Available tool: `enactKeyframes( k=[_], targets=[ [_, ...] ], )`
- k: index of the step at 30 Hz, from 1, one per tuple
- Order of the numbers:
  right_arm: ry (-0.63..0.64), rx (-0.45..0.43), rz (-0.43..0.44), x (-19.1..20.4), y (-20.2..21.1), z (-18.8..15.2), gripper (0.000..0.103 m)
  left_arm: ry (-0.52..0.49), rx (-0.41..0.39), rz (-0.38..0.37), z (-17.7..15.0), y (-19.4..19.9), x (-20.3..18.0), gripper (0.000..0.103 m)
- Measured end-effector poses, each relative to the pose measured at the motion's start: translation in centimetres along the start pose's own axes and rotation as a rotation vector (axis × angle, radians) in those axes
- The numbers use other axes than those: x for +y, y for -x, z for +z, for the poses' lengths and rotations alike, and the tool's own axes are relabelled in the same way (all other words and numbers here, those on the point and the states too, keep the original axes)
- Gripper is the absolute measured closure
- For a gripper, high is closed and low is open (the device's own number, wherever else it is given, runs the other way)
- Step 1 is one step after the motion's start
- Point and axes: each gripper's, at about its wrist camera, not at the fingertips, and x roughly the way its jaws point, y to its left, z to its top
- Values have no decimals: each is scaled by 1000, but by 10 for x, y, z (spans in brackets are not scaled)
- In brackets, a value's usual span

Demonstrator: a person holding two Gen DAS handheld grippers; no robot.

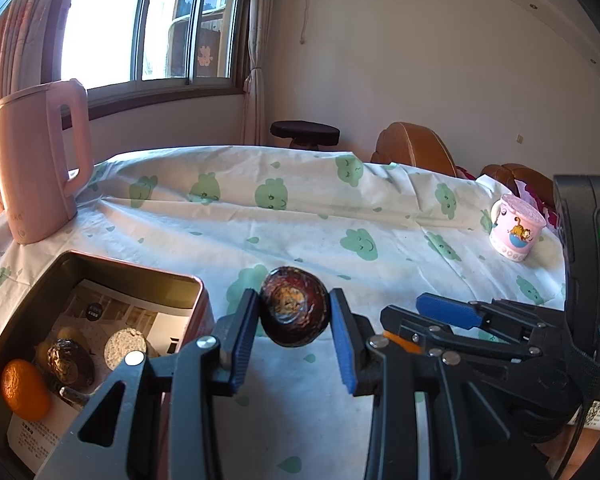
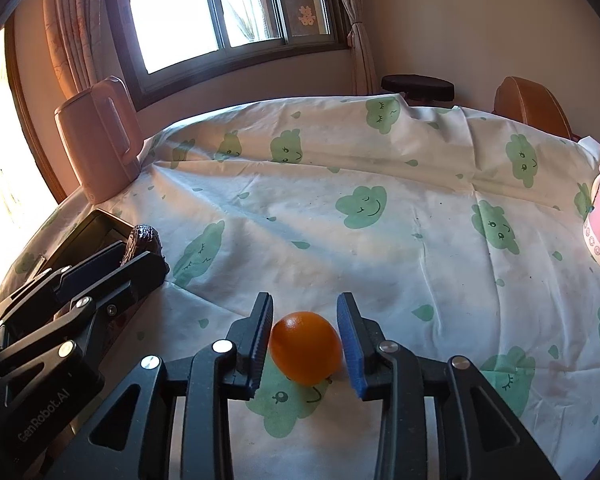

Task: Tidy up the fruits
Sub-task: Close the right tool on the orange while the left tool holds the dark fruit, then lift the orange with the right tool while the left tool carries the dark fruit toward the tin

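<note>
Fruit in both tongs, tin waiting at the table's left.
The left tongs clamp a dark brown fruit just beside the open tin, probably to drop it in. The right tongs stand narrowly around an orange on the table; whether the pads press cannot be told. Only the left view shows fruit inside the tin.

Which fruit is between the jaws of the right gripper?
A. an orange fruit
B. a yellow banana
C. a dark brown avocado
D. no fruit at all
A: in the right wrist view the orange fruit sits on the tablecloth between the jaws of the right gripper; the dark avocado is in the left gripper.
</note>
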Motion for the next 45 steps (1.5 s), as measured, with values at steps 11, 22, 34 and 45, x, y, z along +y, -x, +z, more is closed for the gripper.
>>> enactKeyframes(
  k=[11,22,34,45],
  targets=[
    [60,74,-31,9,-7,-8,59,7,-3,-10,1,0,1,66],
    [67,-25,-28,11,13,-9,65,-8,-27,-7,1,5,-1,66],
    [116,-185,-50,22,43,-13,65,-39,-75,6,0,14,-7,66],
    [115,-239,-63,22,53,-17,65,-55,-112,17,-2,21,-10,66]
  ],
)
